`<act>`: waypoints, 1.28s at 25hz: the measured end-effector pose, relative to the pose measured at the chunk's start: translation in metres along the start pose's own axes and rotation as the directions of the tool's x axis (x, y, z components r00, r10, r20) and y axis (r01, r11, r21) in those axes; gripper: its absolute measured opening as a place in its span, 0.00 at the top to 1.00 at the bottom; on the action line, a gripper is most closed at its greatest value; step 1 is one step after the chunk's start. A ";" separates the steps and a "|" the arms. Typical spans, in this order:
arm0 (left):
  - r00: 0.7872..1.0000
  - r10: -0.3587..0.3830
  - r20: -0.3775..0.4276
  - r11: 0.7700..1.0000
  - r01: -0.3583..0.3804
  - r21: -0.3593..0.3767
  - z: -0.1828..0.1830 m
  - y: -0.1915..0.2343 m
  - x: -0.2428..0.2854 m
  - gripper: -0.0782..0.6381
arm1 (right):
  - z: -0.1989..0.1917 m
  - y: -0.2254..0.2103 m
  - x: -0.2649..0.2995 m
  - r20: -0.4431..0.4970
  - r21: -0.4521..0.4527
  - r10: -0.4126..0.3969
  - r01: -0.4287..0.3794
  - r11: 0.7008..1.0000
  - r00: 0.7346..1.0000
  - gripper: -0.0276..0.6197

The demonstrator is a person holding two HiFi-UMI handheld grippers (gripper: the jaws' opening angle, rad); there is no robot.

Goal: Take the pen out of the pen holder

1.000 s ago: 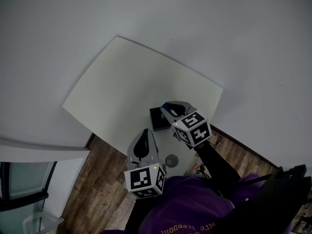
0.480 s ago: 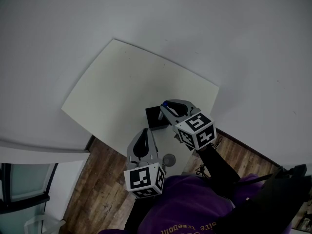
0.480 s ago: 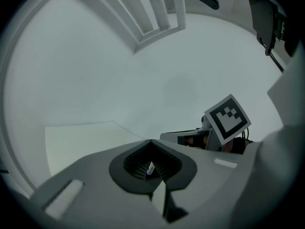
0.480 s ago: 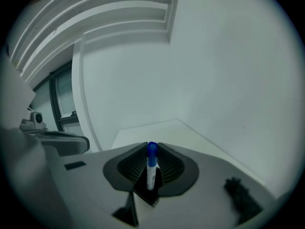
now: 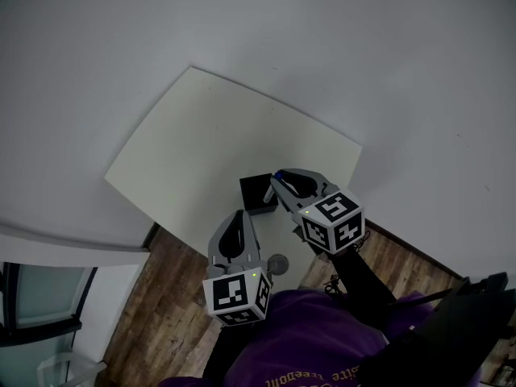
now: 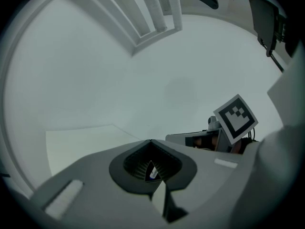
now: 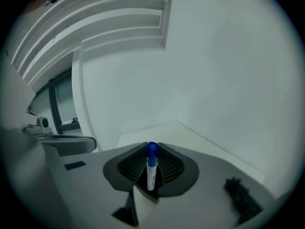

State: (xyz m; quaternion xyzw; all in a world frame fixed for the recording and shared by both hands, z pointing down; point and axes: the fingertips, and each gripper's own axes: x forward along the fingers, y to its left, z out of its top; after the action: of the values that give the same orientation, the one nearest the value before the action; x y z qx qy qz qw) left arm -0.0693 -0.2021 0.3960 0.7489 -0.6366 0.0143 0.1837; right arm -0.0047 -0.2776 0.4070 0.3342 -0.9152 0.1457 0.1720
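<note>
A black square pen holder (image 5: 258,192) stands on the pale table (image 5: 210,127) near its front edge. My right gripper (image 5: 279,179) hovers just right of the holder. It is shut on a white pen with a blue cap (image 7: 151,168), which stands upright between the pads; the cap (image 5: 277,174) peeks out in the head view. My left gripper (image 5: 239,216) sits lower, at the table's front edge, pointing toward the holder. Its jaws stand close together with only a narrow gap (image 6: 152,171), and nothing shows gripped in them.
A small round grey disc (image 5: 280,263) lies by the table's front corner. Wooden floor (image 5: 161,305) runs below the table edge, and plain white walls surround the table. The right gripper's marker cube (image 6: 236,118) shows at the right of the left gripper view.
The right gripper has risen with the pen and drifted right, off the holder, which now shows more fully. The left gripper has stayed almost still.
</note>
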 end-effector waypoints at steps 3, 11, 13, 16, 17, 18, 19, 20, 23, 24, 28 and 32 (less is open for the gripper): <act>1.000 0.002 0.003 1.000 -0.002 0.007 0.002 0.000 -0.002 0.88 | 0.003 0.001 -0.007 0.019 0.006 -0.005 0.005 1.000 1.000 0.85; 1.000 -0.007 0.006 1.000 0.007 0.018 0.004 -0.003 -0.006 0.88 | 0.011 0.001 -0.022 0.058 0.014 -0.028 0.027 1.000 0.998 0.85; 1.000 -0.010 0.006 1.000 0.010 0.019 0.005 -0.004 -0.007 0.88 | 0.013 0.002 -0.025 0.066 0.015 -0.033 0.032 0.999 0.997 0.85; 1.000 -0.017 0.007 1.000 0.016 0.016 0.006 -0.005 -0.008 0.88 | 0.015 0.002 -0.030 0.083 0.020 -0.041 0.039 0.999 0.996 0.85; 1.000 -0.019 0.008 1.000 0.018 0.015 0.007 -0.006 -0.008 0.88 | 0.016 0.002 -0.032 0.091 0.021 -0.045 0.043 0.999 0.995 0.85; 1.000 -0.021 0.010 1.000 0.021 0.015 0.007 -0.007 -0.008 0.88 | 0.017 0.002 -0.034 0.099 0.023 -0.050 0.048 0.999 0.994 0.85; 1.000 -0.023 0.012 1.000 0.023 0.015 0.008 -0.008 -0.008 0.88 | 0.019 0.001 -0.037 0.107 0.025 -0.055 0.053 0.998 0.993 0.85; 1.000 -0.026 0.013 1.000 0.025 0.016 0.008 -0.009 -0.009 0.88 | 0.020 0.001 -0.040 0.114 0.027 -0.060 0.057 0.998 0.992 0.85; 0.999 -0.031 0.015 0.999 0.030 0.016 0.008 -0.012 -0.010 0.88 | 0.023 -0.001 -0.048 0.133 0.035 -0.074 0.070 0.997 0.988 0.85; 0.999 -0.032 0.014 0.999 0.032 0.016 0.007 -0.012 -0.010 0.88 | 0.023 -0.001 -0.050 0.136 0.037 -0.077 0.073 0.997 0.988 0.85; 0.999 -0.032 0.013 0.999 0.032 0.018 0.007 -0.013 -0.010 0.88 | 0.023 -0.002 -0.054 0.139 0.038 -0.085 0.080 0.996 0.987 0.85; 0.999 -0.031 0.013 0.999 0.031 0.018 0.007 -0.012 -0.011 0.88 | 0.024 -0.003 -0.055 0.140 0.037 -0.089 0.085 0.996 0.986 0.85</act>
State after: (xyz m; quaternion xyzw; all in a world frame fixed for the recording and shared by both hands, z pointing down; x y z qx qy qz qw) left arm -0.0612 -0.1926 0.3832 0.7602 -0.6261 0.0120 0.1732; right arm 0.0316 -0.2578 0.3633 0.3859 -0.9073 0.1281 0.1074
